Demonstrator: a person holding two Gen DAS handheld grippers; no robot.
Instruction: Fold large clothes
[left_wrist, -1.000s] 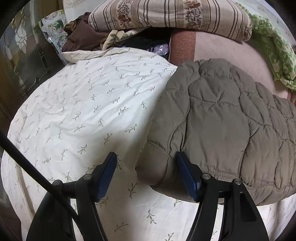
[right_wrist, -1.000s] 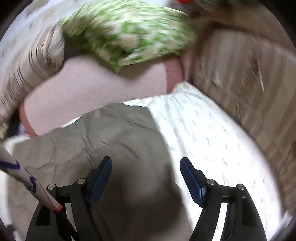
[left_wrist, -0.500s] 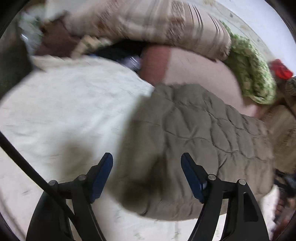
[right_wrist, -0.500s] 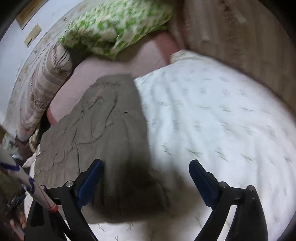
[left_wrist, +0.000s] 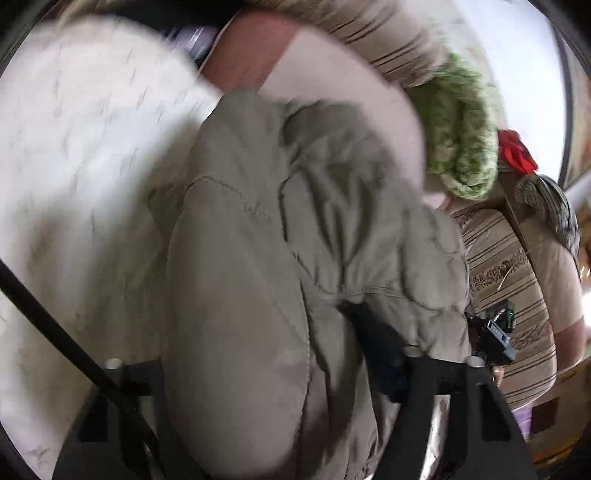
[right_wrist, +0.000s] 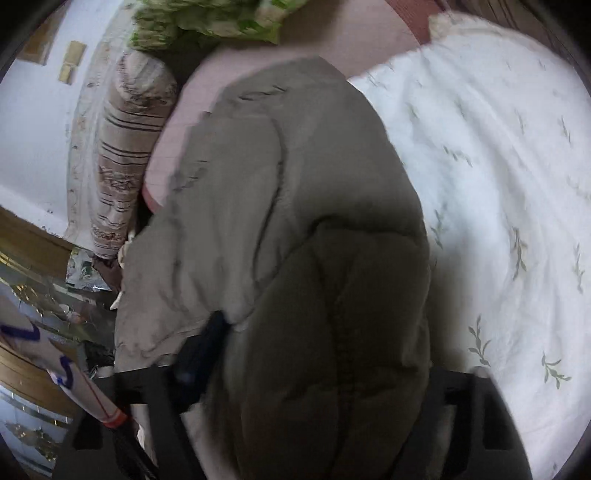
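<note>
- White leaf-print sheet (right_wrist: 498, 166) covers the bed; striped pillow (right_wrist: 122, 147) and green cushion (left_wrist: 458, 133) line its far edge. No readable writing.
- Open sheet lies on both sides of the jacket.
- Olive quilted jacket (left_wrist: 258, 258) lies mid-bed.
- Left gripper (left_wrist: 258, 373) and right gripper (right_wrist: 325, 369), jaws just closing, each have a jacket fold bulging between the fingers; the squeeze itself is hidden.

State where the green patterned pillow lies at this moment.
In the left wrist view the green patterned pillow sits upper right, beyond the quilted jacket, beside the striped pillow.
</note>
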